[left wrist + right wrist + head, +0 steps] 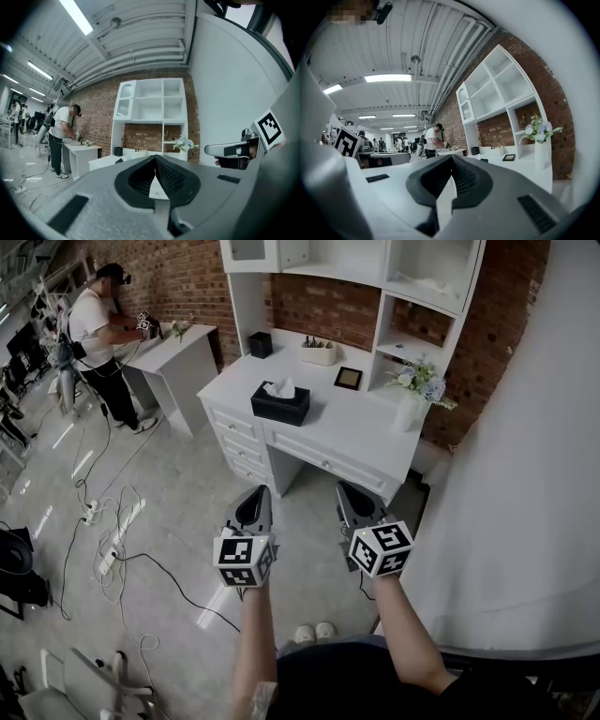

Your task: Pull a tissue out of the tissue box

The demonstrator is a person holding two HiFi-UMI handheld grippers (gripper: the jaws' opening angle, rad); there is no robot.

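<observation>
Tissue box point(281, 409): one; vase point(409, 413): one

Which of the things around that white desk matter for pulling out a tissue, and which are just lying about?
For the job:
- tissue box
- tissue sticking out of it
- left gripper and right gripper, both shut and empty

Lying about:
- vase of flowers
- frame
- black cup
- tray
- floor cables
</observation>
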